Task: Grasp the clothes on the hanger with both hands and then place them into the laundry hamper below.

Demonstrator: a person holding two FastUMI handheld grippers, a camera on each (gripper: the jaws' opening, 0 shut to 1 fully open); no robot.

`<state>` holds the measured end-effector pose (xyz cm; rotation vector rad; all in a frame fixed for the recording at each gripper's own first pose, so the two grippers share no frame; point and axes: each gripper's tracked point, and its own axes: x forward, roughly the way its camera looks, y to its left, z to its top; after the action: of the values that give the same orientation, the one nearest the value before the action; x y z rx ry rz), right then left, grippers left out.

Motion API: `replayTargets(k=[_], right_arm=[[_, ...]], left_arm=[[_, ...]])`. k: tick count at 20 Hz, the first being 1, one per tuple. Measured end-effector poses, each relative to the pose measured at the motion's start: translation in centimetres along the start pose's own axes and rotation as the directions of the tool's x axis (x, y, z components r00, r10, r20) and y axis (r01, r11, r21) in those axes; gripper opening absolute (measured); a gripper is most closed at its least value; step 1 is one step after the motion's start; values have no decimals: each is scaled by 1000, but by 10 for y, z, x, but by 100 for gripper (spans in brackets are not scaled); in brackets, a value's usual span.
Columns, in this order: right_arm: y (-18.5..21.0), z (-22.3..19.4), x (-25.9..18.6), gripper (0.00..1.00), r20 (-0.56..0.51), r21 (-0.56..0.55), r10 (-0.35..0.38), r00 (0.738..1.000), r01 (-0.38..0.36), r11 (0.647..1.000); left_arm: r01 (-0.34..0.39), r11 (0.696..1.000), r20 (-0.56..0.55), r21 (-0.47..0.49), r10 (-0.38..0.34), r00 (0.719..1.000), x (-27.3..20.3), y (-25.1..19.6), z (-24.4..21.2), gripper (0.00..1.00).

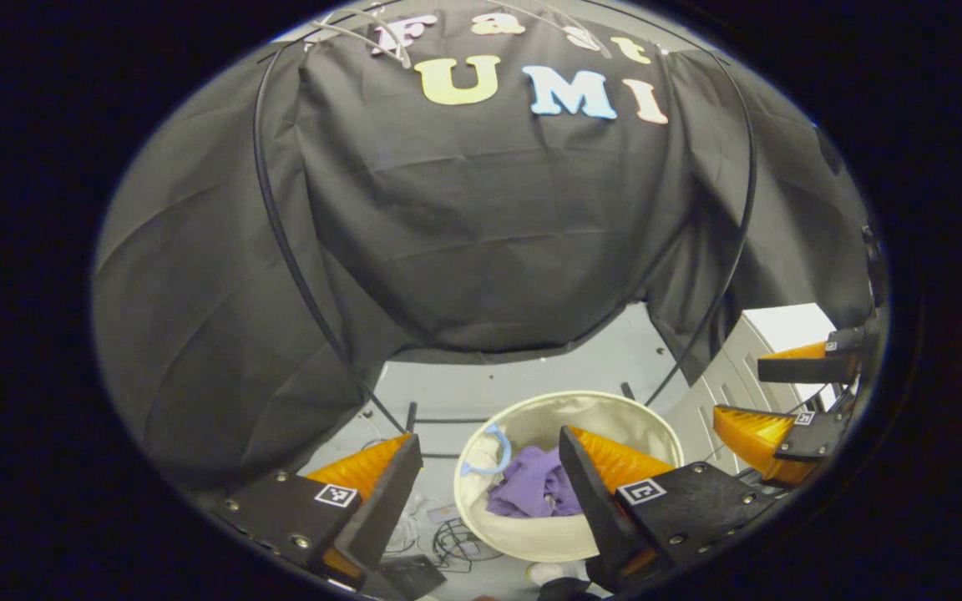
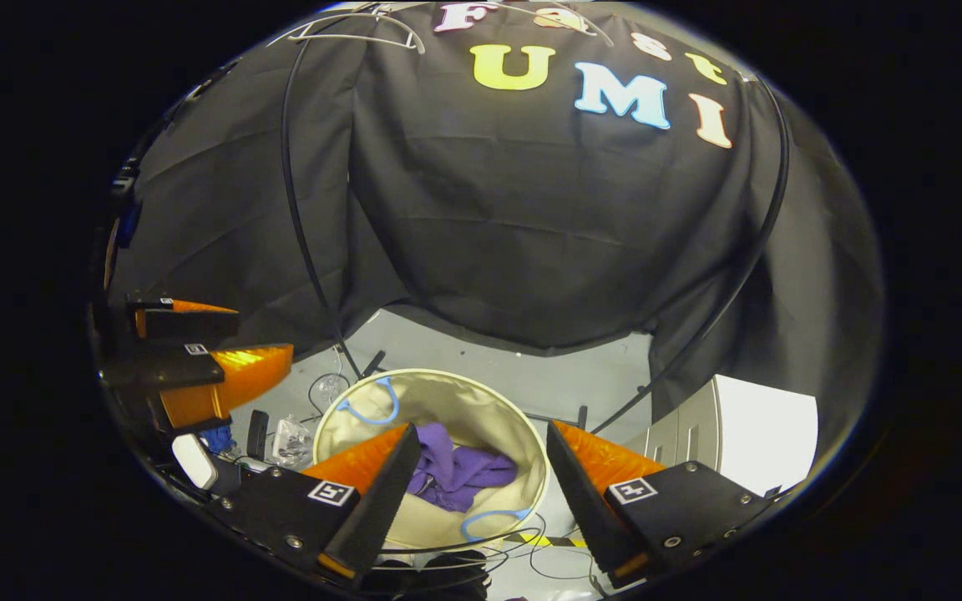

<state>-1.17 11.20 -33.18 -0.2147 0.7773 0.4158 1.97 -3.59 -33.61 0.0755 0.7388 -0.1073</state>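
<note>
We see the left gripper (image 1: pixel 485 446) spread wide and empty above the laundry hamper (image 1: pixel 665 434). The purple clothes (image 1: pixel 531 492) lie crumpled inside the hamper. To its right, the right gripper (image 2: pixel 481 438) likewise gapes open, holding nothing.

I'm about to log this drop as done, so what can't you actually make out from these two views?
- Purple garment: the left gripper finger covers its right part in the left gripper view; the right gripper finger covers its left edge in the right gripper view.
- Hamper bottom: hidden under the cloth.
- Hangers: cut off at the top edge.
</note>
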Motion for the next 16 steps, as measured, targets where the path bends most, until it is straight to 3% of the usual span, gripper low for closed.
replayTargets(k=[2,4,5,6,7,16], right_arm=[[0,16,-12,95,42,12,2,999,-2,1000],[-3,42,-27,95,103,31,-8,995,5,1000],[-6,56,-36,95,139,44,-12,990,6,999],[-9,73,-45,95,179,56,-22,984,12,998],[-14,90,-56,95,221,68,-35,975,20,997],[-47,207,-138,95,502,129,-144,853,91,987]], left_arm=[[-11,1000,59,-8,11,998,-13,9,28,100],[-13,1000,127,-10,14,992,-25,16,58,96],[-12,1000,160,-15,14,987,-33,18,73,100],[-12,1000,193,-19,15,981,-43,22,91,96],[-15,1000,228,-21,19,973,-52,25,107,100],[-29,999,505,-36,43,862,-148,51,244,100]])
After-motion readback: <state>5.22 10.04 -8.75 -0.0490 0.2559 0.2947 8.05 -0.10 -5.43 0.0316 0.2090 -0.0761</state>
